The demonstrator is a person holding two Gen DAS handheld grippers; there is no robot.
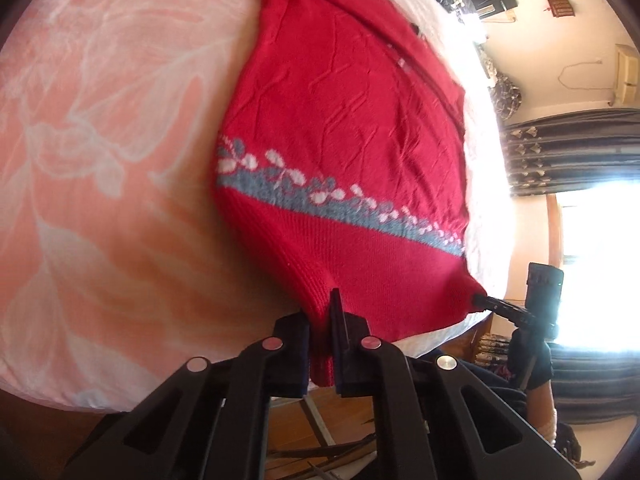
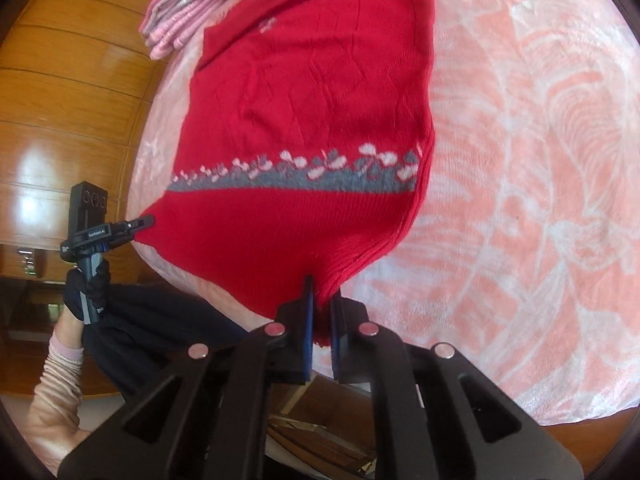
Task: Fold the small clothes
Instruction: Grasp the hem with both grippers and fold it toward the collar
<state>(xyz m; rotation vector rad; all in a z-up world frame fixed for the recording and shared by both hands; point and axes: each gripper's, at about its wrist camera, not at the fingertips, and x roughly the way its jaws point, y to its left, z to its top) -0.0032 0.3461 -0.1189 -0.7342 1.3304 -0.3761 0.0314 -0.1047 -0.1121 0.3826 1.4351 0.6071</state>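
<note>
A red knitted sweater (image 1: 352,128) with a grey band and white flowers near its hem lies spread on the bed. My left gripper (image 1: 320,312) is shut on one corner of the hem at the bed's near edge. The right gripper (image 1: 480,300) shows at the right of the left wrist view, pinching the hem's other corner. In the right wrist view the sweater (image 2: 312,92) stretches away from my right gripper (image 2: 323,292), which is shut on the hem. The left gripper (image 2: 146,222) clamps the far corner there, held by a gloved hand (image 2: 86,284).
The bed has a pink cover with a white flower print (image 1: 100,160) (image 2: 520,160). A stack of folded pink clothes (image 2: 188,12) lies beyond the sweater's top. Wooden panelling (image 2: 72,100) stands on one side, and dark curtains (image 1: 572,148) by a bright window on the other.
</note>
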